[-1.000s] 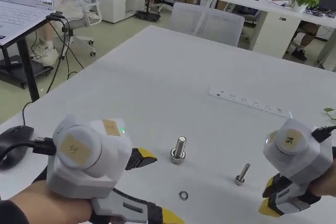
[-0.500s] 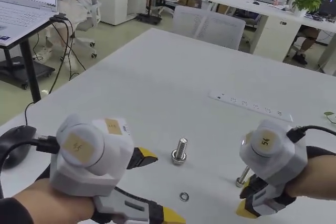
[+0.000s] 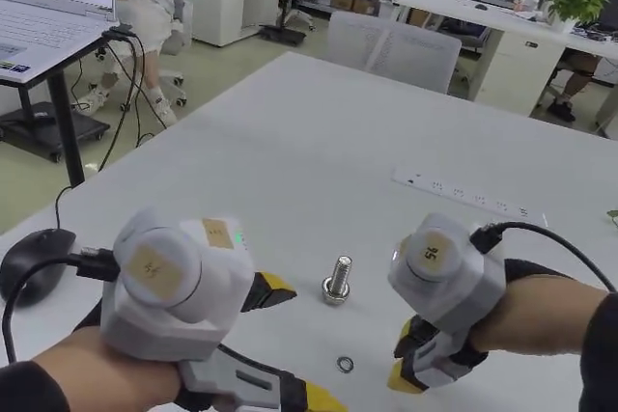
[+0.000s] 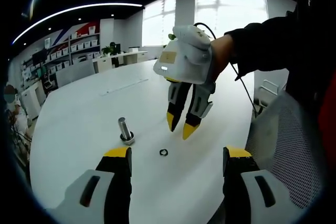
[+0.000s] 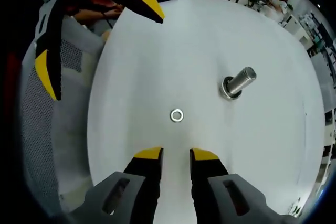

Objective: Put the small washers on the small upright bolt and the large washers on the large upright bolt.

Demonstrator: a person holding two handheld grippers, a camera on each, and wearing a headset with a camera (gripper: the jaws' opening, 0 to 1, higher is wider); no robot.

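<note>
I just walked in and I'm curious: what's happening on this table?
A person holds a gripper in each hand over a white table. The right gripper hovers close to a loose washer, jaws slightly apart and empty. The left gripper is open nearby. A bolt stands upright beside the washer.

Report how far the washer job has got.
Done: the large bolt seems to carry a washer at its base. In hand: nothing gripped; the right gripper, jaws slightly apart, points at a loose small washer on the table. To do: picking up that washer and threading it onto its bolt.
</note>
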